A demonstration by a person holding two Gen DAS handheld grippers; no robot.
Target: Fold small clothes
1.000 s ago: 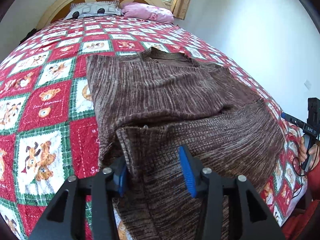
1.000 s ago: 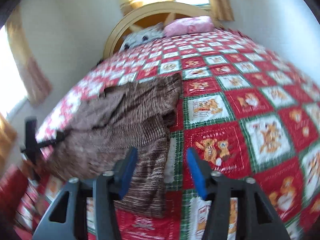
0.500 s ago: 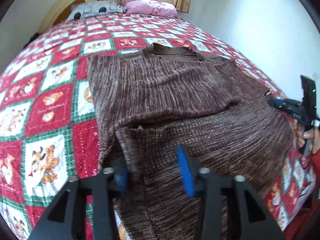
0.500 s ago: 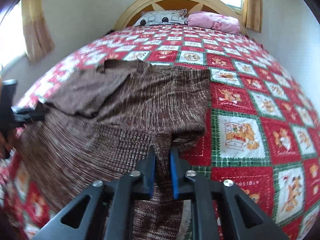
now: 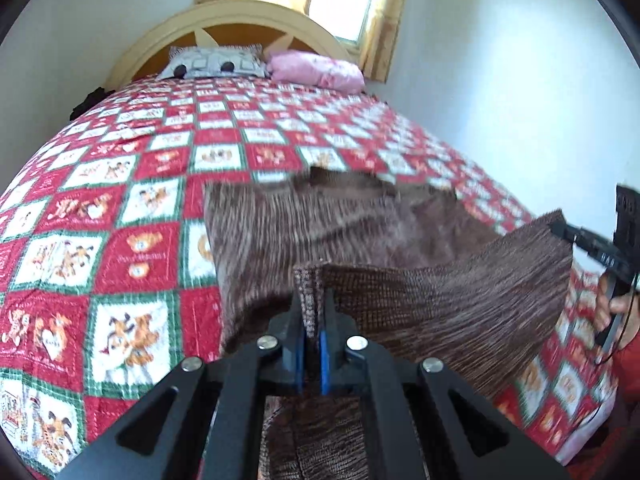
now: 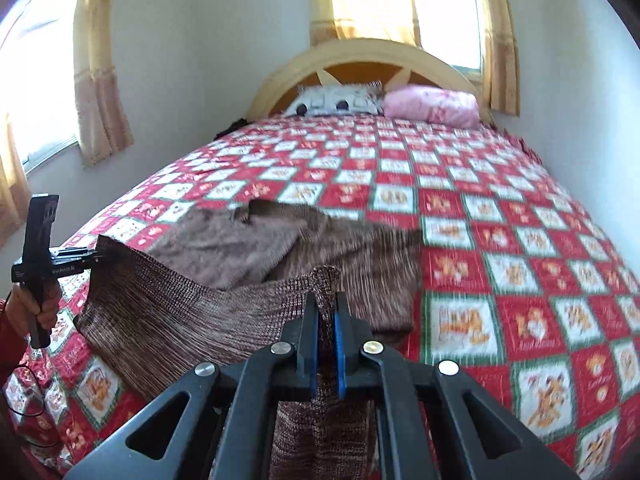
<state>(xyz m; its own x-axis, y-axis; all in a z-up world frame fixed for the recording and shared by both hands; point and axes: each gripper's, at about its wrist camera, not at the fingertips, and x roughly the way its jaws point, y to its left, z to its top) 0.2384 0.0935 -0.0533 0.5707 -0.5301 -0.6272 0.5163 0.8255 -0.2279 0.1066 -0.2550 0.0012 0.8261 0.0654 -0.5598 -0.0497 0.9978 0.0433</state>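
A brown knit sweater [image 5: 320,220] lies on the bed with its collar toward the headboard. My left gripper [image 5: 310,305] is shut on the near left corner of its hem, and the ribbed edge sticks up between the blue pads. My right gripper [image 6: 325,309] is shut on the other hem corner. The hem hangs stretched between the two, lifted off the quilt. In the left wrist view the right gripper [image 5: 562,231] shows at the far right, pinching its corner. The right wrist view has the sweater [image 6: 240,248] at centre and the left gripper [image 6: 96,258] at the far left.
The bed carries a red, green and white teddy-bear quilt [image 5: 120,200]. A grey pillow [image 5: 216,64] and a pink pillow [image 5: 316,70] lie against the arched wooden headboard [image 6: 372,54]. White walls close in on both sides. A person's hand [image 6: 32,304] grips the left tool's handle.
Both grippers went from open to shut on the hem corners. They then rose, lifting the hem off the quilt into a hanging band, with more of the headboard and window now in view.
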